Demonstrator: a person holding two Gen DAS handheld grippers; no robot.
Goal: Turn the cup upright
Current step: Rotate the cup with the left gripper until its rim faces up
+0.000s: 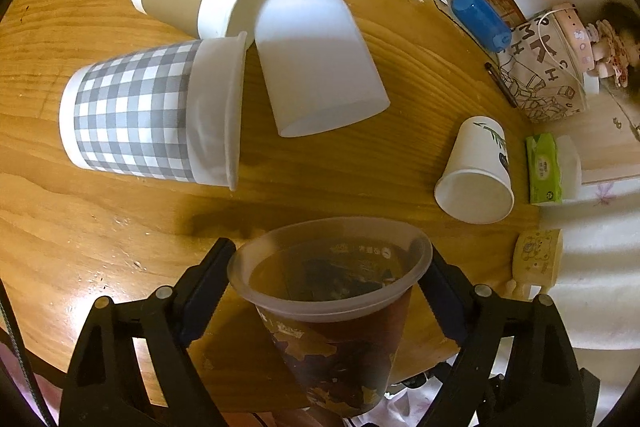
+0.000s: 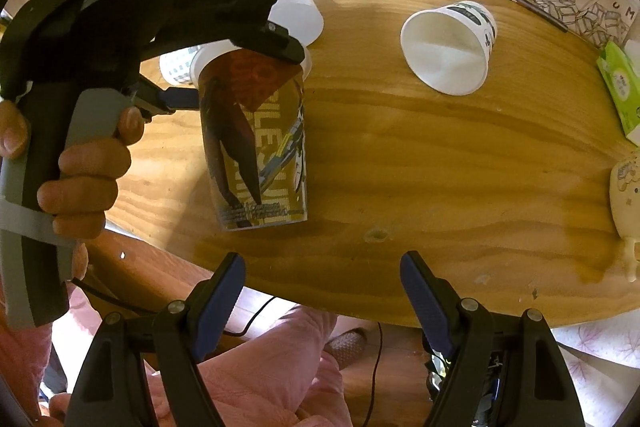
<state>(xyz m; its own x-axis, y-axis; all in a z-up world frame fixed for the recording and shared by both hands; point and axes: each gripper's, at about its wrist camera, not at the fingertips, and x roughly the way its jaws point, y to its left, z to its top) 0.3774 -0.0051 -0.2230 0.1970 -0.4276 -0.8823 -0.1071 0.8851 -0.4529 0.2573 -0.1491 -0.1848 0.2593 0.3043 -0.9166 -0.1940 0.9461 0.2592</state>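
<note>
My left gripper (image 1: 330, 291) pinches the printed translucent plastic cup (image 1: 336, 311) at its rim, upright at 6 o'clock above the wood-grain table (image 1: 120, 227). My right gripper (image 2: 322, 291) gapes, unloaded.

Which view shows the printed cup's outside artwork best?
The right wrist view: the printed cup shows its whole side, base at the table edge. The left wrist view looks mostly into its rim, held by the left gripper.
</note>
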